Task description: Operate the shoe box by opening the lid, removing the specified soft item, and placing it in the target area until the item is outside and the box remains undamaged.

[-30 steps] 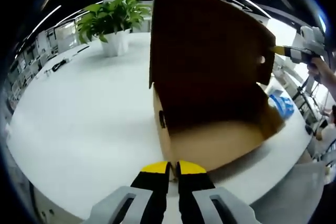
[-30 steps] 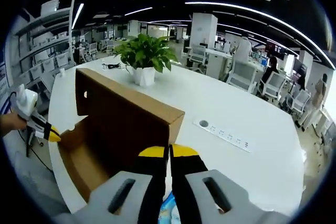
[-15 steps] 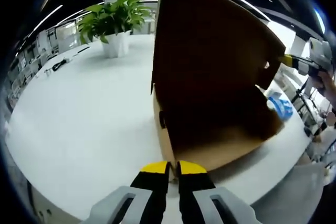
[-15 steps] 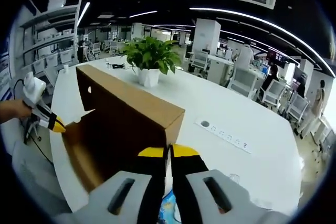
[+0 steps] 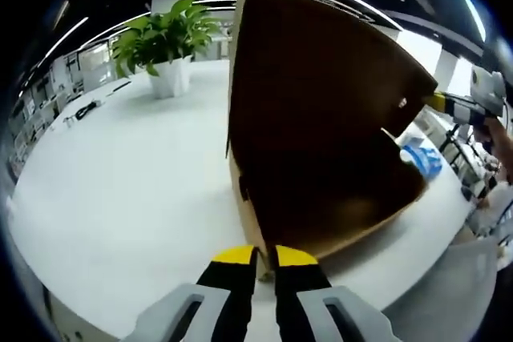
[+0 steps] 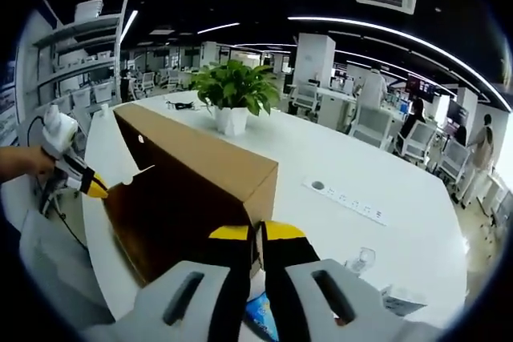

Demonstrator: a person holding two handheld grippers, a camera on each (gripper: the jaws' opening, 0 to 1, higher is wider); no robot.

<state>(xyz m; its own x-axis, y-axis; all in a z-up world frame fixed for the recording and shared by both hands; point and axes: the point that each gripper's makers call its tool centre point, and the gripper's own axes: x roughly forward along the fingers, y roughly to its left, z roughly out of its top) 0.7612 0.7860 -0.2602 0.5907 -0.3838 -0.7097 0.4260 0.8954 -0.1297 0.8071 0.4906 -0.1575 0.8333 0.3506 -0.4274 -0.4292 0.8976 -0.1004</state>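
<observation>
Shoe box [image 5: 321, 142] on white table [image 5: 120, 198], lid [image 6: 192, 154] raised steeply.
Box interior dark; soft item not discernible inside. Blue-white object [image 5: 422, 158] beyond box, too blurred to ID. Left gripper [image 5: 258, 255]: jaws nearly together at box's near corner edge; grip on it can't be confirmed. Right gripper [image 6: 256, 234]: jaws nearly together at lid corner, hold likewise unclear. Vs 1.0 s ago: lid tipped lower over box, interior darker. Potted plant [image 6: 232, 94] behind.

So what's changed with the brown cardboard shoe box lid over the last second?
The brown cardboard shoe box lid has tipped further down over the box's open tray, whose pale inner floor is now in shadow. Both grippers, left and right, stay shut at the box's ends; the potted green plant hasn't moved.
</observation>
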